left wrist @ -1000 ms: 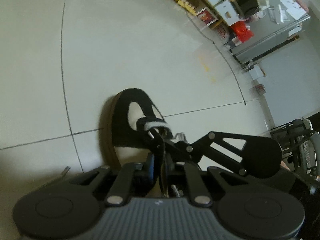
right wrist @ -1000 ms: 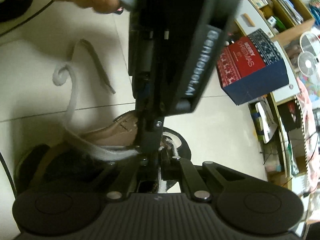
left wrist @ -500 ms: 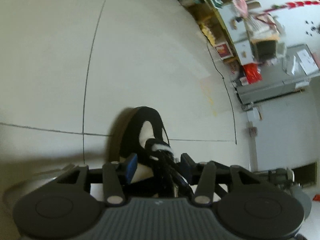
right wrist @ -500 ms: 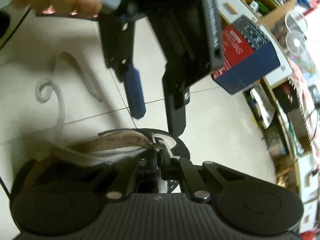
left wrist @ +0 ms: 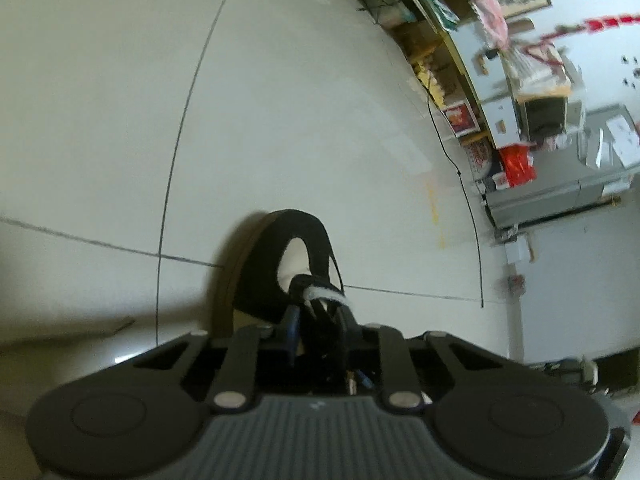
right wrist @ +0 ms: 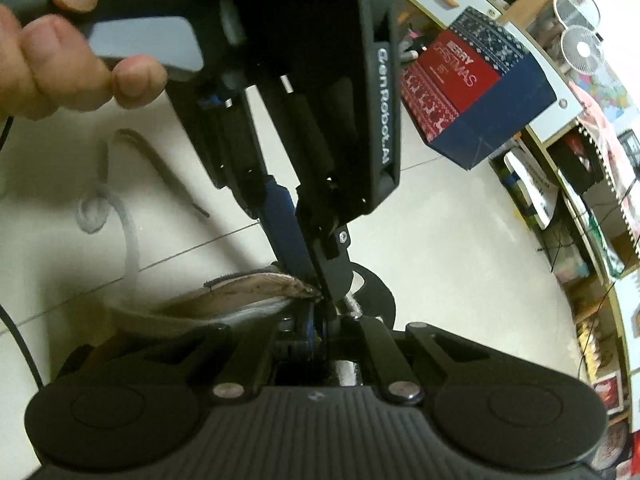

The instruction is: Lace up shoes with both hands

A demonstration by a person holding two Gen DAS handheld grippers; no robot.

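White lettering reading "GenRobot.AI" ran along the side of the black plastic left claw [right wrist: 310, 276] in the right wrist view. The red-and-navy cardboard gift box [right wrist: 480, 88] by the shelves carried "MERRY CHRISTMAS" in pale capitals. Other labels were too blurred to read.

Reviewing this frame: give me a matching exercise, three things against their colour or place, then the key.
Things:
1. shoe
2. shoelace
3. gift box

Descriptions:
A. white, trailing loose over the floor tiles
B. red and navy, beside the shelves
C. black with a pale toe panel, on the floor

Pairs: 1-C, 2-A, 3-B
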